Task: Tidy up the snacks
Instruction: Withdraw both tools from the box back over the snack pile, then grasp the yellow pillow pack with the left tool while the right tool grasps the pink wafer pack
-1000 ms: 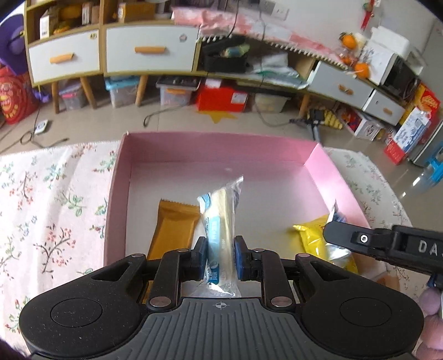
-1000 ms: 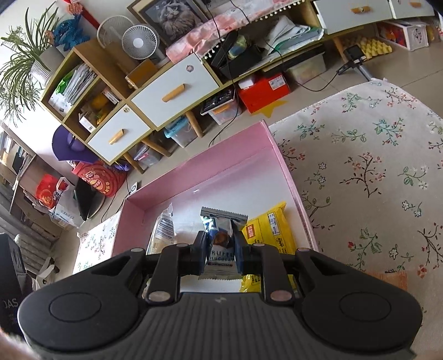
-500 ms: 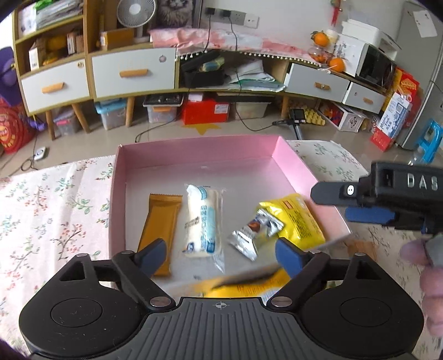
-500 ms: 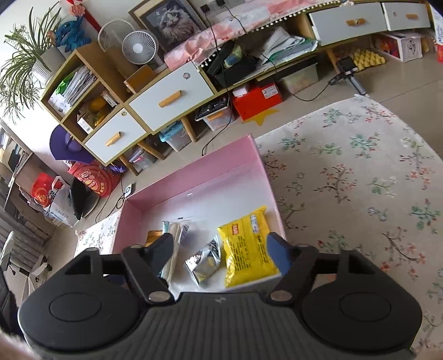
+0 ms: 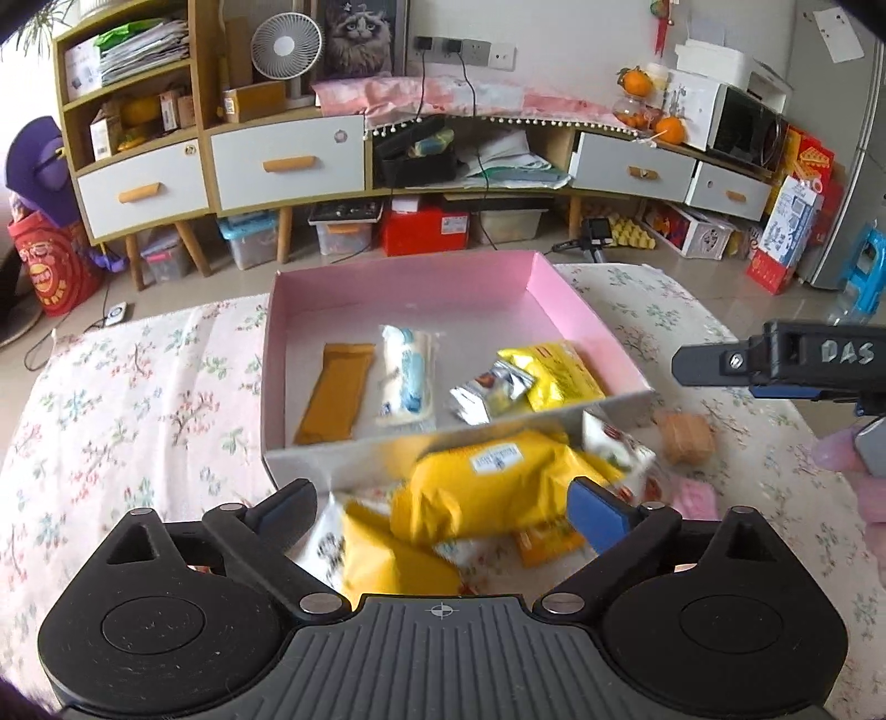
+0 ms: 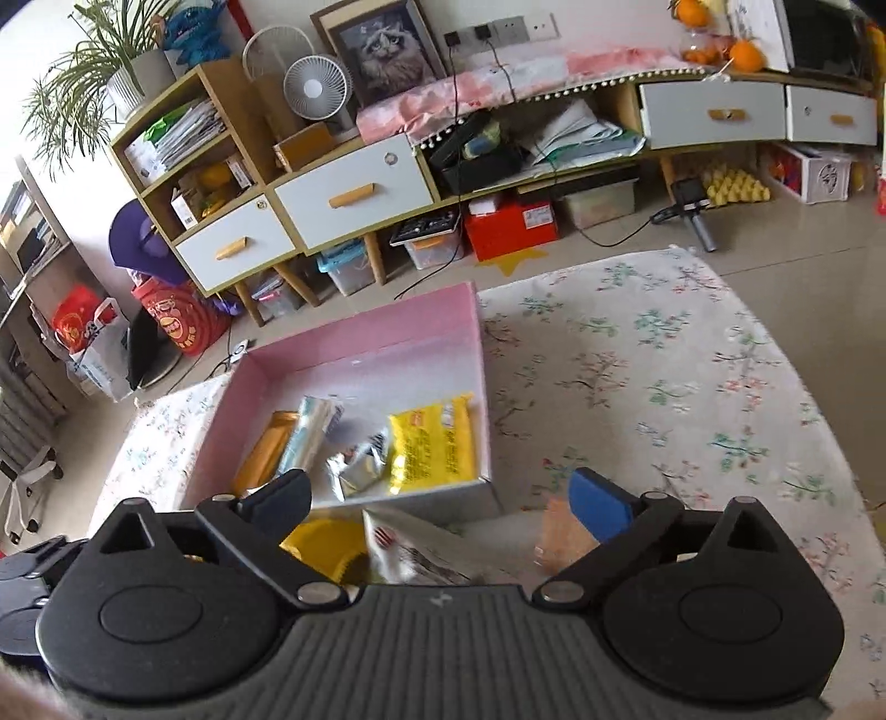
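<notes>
You are working over a table covered with a floral cloth, pale with pink and green sprigs, and it runs from the far left edge right across to the far right. Beyond it on the left stand a red bag on the tiled floor and a wooden shelf unit with white drawers and orange handles. A small white fan and a framed cat picture sit on top of it. Under the long sideboard you see plastic bins and a red box; oranges and a microwave stand at its right end.

The pink box sits in the middle of the cloth. Inside, from left to right, lie a brown bar, a white and blue packet, a small silver packet and a flat yellow packet, which lies against the right wall.

Your left gripper has its fingers wide apart, holding nothing, just above a loose heap on the near side of the box: a big yellow bag among other wrappers. A small tan snack lies on the cloth to the right of the heap.

Your right gripper also has its fingers spread and empty, above the heap's right end near the box's near right corner. In the left view its body shows at the right edge.
</notes>
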`<act>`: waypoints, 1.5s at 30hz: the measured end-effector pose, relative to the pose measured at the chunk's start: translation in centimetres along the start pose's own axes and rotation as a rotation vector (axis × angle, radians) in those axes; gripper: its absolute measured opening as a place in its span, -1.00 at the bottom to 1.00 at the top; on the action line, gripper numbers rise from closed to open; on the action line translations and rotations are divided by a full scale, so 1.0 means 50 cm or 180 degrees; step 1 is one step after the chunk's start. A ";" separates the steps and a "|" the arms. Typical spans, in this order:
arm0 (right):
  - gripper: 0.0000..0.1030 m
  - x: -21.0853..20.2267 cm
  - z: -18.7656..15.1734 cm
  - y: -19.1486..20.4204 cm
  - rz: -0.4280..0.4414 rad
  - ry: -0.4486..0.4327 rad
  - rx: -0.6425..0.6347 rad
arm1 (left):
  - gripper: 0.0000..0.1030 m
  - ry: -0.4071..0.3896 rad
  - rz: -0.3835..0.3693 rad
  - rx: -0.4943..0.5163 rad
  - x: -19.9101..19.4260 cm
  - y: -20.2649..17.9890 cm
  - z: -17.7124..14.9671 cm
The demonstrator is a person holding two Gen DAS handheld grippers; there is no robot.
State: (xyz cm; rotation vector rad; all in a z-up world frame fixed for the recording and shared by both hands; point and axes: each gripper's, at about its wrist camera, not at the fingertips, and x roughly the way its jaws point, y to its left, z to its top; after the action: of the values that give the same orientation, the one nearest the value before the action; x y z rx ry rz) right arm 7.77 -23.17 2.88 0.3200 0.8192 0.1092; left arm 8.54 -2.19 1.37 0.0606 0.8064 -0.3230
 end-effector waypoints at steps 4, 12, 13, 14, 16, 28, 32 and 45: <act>0.93 -0.014 -0.020 -0.010 -0.0115 -0.0035 -0.0241 | 0.96 -0.0077 -0.0040 -0.0006 -0.029 -0.009 -0.032; 0.99 -0.051 -0.082 -0.012 -0.0224 -0.0293 -0.1005 | 0.97 -0.0176 -0.0084 0.0020 -0.063 -0.009 -0.098; 0.99 -0.055 -0.087 -0.012 -0.0211 -0.0328 -0.1099 | 0.97 -0.0196 -0.0083 0.0007 -0.067 -0.006 -0.106; 0.99 -0.057 -0.094 -0.014 -0.0195 -0.0354 -0.1169 | 0.97 -0.0205 -0.0083 -0.0002 -0.070 -0.004 -0.113; 0.99 -0.058 -0.100 -0.019 -0.0162 -0.0349 -0.1234 | 0.97 -0.0232 -0.0066 -0.0012 -0.077 0.002 -0.130; 0.99 -0.037 -0.168 -0.006 -0.0156 -0.0187 -0.1619 | 0.97 -0.0428 -0.0156 0.0191 -0.100 0.042 -0.194; 0.99 -0.031 -0.181 0.007 -0.0172 -0.0139 -0.1714 | 0.96 -0.0487 -0.0132 0.0291 -0.098 0.052 -0.201; 0.99 0.007 -0.165 0.017 -0.0298 0.0126 -0.1341 | 0.60 -0.0397 -0.0053 0.0544 -0.063 -0.009 -0.156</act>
State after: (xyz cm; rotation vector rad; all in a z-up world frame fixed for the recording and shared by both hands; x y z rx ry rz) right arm 2.00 -20.34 -2.37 -0.1177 0.8270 0.1971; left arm 0.91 -0.41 -1.76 0.1921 0.6547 -0.4071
